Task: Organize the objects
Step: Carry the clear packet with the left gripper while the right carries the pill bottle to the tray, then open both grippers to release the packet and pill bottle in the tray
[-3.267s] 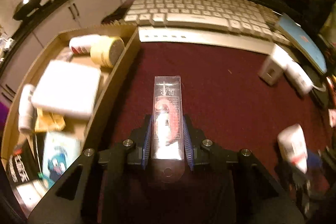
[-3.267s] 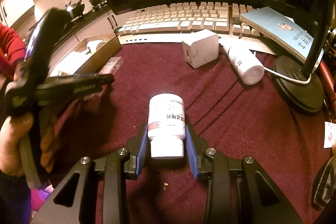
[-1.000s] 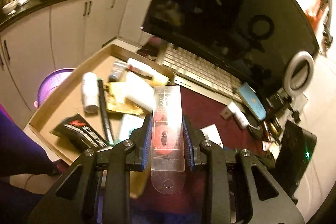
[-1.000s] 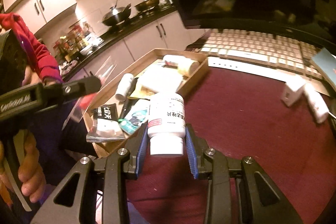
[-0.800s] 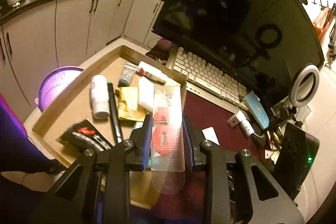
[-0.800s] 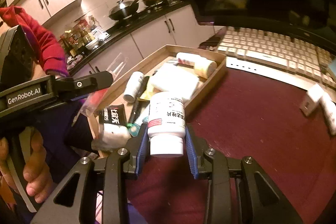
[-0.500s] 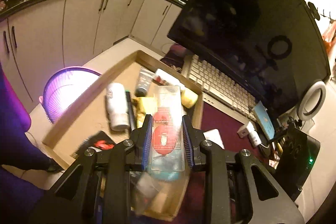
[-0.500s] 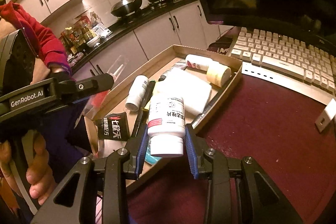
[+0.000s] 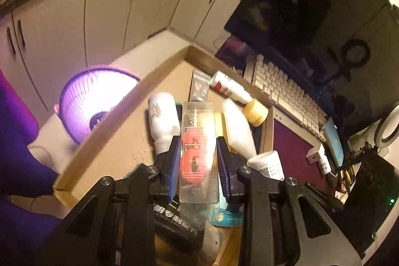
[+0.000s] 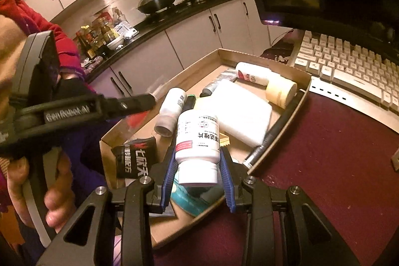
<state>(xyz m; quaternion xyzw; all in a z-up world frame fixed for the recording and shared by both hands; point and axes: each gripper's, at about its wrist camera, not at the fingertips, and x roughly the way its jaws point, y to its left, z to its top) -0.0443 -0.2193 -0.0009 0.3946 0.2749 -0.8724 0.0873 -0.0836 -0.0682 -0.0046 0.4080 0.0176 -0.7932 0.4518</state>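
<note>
My left gripper (image 9: 198, 157) is shut on a clear plastic packet (image 9: 198, 141) with red contents, held above the shallow cardboard tray (image 9: 117, 124). In the right wrist view that same left gripper (image 10: 149, 100) reaches in from the left over the tray's near corner, a hand gripping its handle. My right gripper (image 10: 197, 166) is shut on a white pill bottle (image 10: 198, 138) with a red-striped label, hanging over the near end of the cardboard tray (image 10: 281, 66). The pill bottle (image 9: 268, 163) also shows at the right in the left wrist view.
The tray holds a white bottle (image 10: 172, 106), a white pad (image 10: 239, 111), a yellow roll (image 10: 280, 90), a tube, a black pen (image 10: 271, 133), a black packet (image 10: 136, 157) and a teal packet. A keyboard (image 10: 349, 69) and dark monitor stand beyond on the maroon cloth (image 10: 324, 166). A purple basket (image 9: 92, 96) sits below, left of the tray.
Both grippers have travelled leftward from the maroon cloth to over the tray, each keeping its grip. The tray now fills the middle of both views; the left gripper has sunk closer to it.
</note>
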